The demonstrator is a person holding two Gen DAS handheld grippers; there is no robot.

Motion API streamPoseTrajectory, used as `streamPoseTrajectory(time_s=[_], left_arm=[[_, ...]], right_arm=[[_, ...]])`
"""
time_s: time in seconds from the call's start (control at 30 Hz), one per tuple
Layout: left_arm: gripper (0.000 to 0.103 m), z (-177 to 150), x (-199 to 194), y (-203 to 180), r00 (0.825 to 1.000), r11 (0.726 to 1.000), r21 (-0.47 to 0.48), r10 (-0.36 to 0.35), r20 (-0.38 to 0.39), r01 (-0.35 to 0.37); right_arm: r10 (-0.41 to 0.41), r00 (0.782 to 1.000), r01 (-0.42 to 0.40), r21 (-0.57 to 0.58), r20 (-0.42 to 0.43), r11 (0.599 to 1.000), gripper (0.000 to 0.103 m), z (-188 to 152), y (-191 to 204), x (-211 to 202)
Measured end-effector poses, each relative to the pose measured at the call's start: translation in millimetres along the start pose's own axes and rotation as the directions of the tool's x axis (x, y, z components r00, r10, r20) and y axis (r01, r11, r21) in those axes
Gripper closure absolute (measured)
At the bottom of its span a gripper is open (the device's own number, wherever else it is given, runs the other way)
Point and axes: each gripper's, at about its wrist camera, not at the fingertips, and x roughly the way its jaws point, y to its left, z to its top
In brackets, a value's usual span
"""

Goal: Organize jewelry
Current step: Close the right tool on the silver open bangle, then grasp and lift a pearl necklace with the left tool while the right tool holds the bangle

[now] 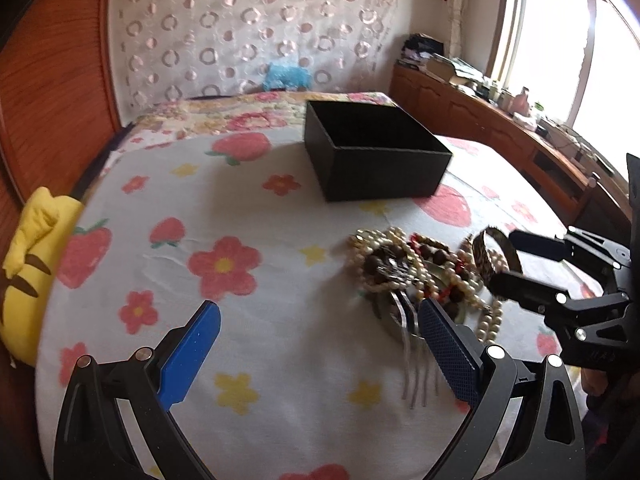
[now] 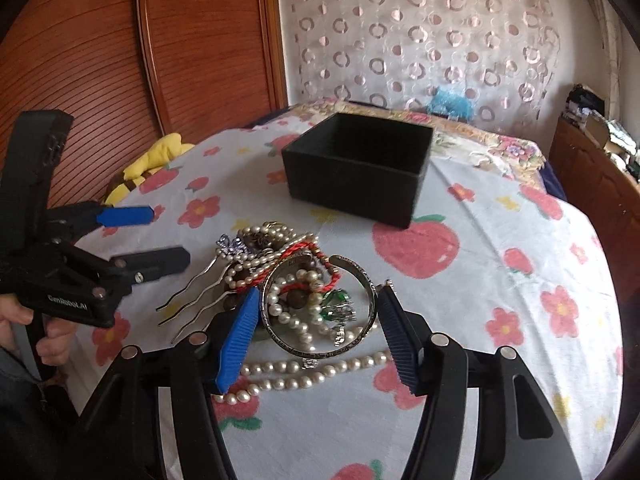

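Daylit window (image 1: 560, 36), wooden cabinet (image 1: 480, 120) beneath, circle-patterned curtain (image 1: 240, 32) behind a floral-sheeted bed (image 1: 240, 208)

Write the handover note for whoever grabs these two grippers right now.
Left gripper: open, holding nothing, low over the bedspread beside the jewelry pile.
Right gripper: open, its fingers straddling the metal bangle on top of the pile, not yet closed.
Black box: open-topped, beyond the pile; no jewelry visible inside.
Done: nothing boxed that can be seen.
Left: bangle, pearl strands, bead bracelets, hair fork.

bright daylight from blown-out window (image 1: 560, 40); soft blur, strong fisheye edge distortion.
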Motion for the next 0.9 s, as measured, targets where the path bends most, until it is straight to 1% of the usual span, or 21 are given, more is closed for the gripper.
streamPoseTrajectory(time_s=[0.2, 0.23, 0.27, 0.3, 0.33, 0.4, 0.43, 0.5, 0.63, 0.7, 0.9], left_arm=[[0.009, 10, 7, -7, 1.000, 0.999, 0.022, -0.024, -0.010, 0.024], [0.011, 14, 9, -8, 1.000, 0.999, 0.030, -0.029, -0.010, 0.029], [0.018, 17, 11, -8, 0.999, 0.999, 0.037, -0.032, -0.016, 0.033], [0.023, 21, 14, -9, 0.999, 0.998, 0.042, -0.037, -0.022, 0.037], [0.025, 24, 15, -9, 0.999, 0.998, 0.043, -0.042, -0.025, 0.043], [0.036, 32, 18, -9, 0.997, 0.996, 0.050, -0.065, -0.031, 0.067], [0.039, 34, 19, -8, 0.997, 0.996, 0.052, -0.069, -0.036, 0.071], [0.049, 40, 23, -6, 0.996, 0.995, 0.062, -0.071, -0.053, 0.074], [0.059, 44, 38, -3, 0.987, 0.990, 0.090, -0.100, -0.123, 0.111], [0.070, 45, 47, -3, 0.981, 0.987, 0.095, -0.110, -0.160, 0.126], [0.077, 50, 56, -5, 0.968, 0.979, 0.084, -0.165, -0.188, 0.183]], right_arm=[[-0.029, 1.000, 0.029, 0.005, 0.005, 1.000, 0.040, -5, -8, -7], [-0.029, 1.000, 0.029, 0.008, 0.005, 1.000, 0.040, -5, -10, -8], [-0.029, 1.000, 0.029, 0.011, 0.005, 1.000, 0.040, -7, -11, -9], [-0.030, 1.000, 0.030, 0.014, 0.006, 0.999, 0.040, -7, -12, -9], [-0.030, 1.000, 0.029, 0.018, 0.006, 0.999, 0.040, -8, -12, -9], [-0.030, 1.000, 0.029, 0.022, 0.006, 0.999, 0.040, -9, -14, -9], [-0.030, 1.000, 0.030, 0.023, 0.007, 0.999, 0.040, -10, -14, -10], [-0.029, 1.000, 0.029, 0.029, 0.008, 0.999, 0.040, -10, -16, -11], [-0.029, 1.000, 0.028, 0.034, 0.011, 0.999, 0.040, -11, -18, -12], [-0.028, 1.000, 0.027, 0.037, 0.013, 0.999, 0.040, -11, -18, -12], [-0.028, 1.000, 0.028, 0.035, 0.011, 0.999, 0.040, -12, -17, -12]])
